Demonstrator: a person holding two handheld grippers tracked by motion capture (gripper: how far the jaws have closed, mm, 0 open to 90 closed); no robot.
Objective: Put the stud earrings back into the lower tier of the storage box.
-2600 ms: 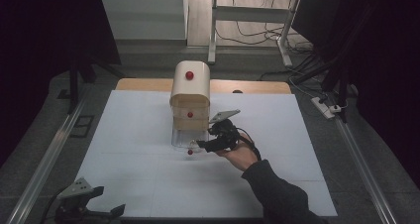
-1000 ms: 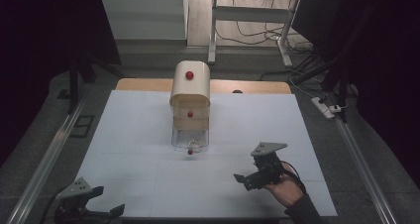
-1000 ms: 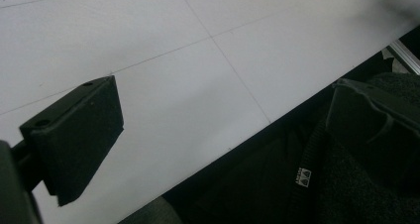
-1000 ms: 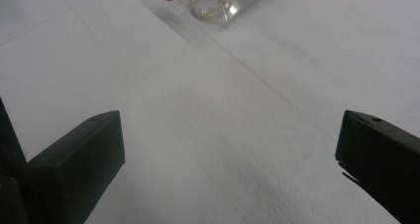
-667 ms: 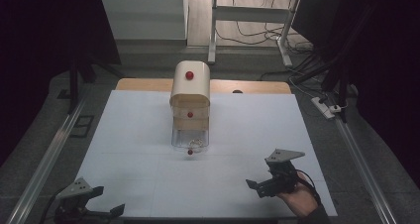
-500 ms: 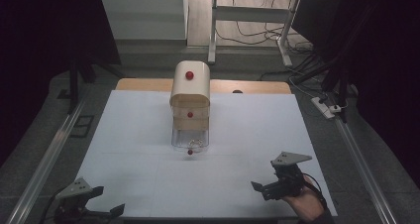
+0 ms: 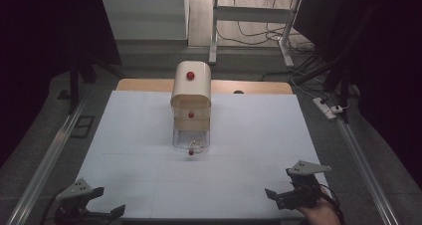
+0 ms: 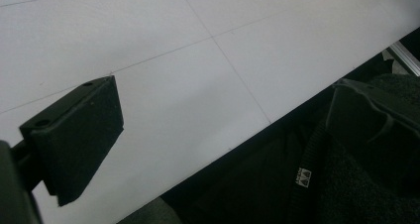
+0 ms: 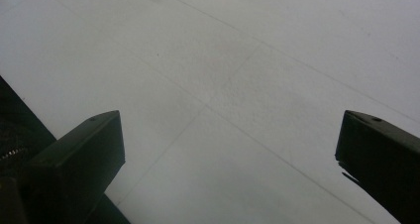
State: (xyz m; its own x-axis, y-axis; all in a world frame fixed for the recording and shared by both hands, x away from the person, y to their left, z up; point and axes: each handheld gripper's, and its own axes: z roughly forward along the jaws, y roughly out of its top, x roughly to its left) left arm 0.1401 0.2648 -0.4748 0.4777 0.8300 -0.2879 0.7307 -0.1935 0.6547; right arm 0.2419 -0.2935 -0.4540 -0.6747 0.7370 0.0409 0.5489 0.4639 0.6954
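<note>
A matte white table (image 7: 149,135) carries a rounded cream drawer cabinet (image 7: 191,93) mid-board; its clear bottom drawer (image 7: 192,139), red-knobbed, stands pulled out. Right gripper (image 7: 278,197) and left gripper (image 7: 107,216) rest near the front edge, blocky black jaws wide apart, empty.

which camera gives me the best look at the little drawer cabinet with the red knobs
The high view. It shows the whole drawer cabinet standing mid-table on the white table, with its clear bottom drawer pulled out toward the person. The left gripper view and right gripper view look past open jaws at bare white surface, away from the cabinet.
</note>
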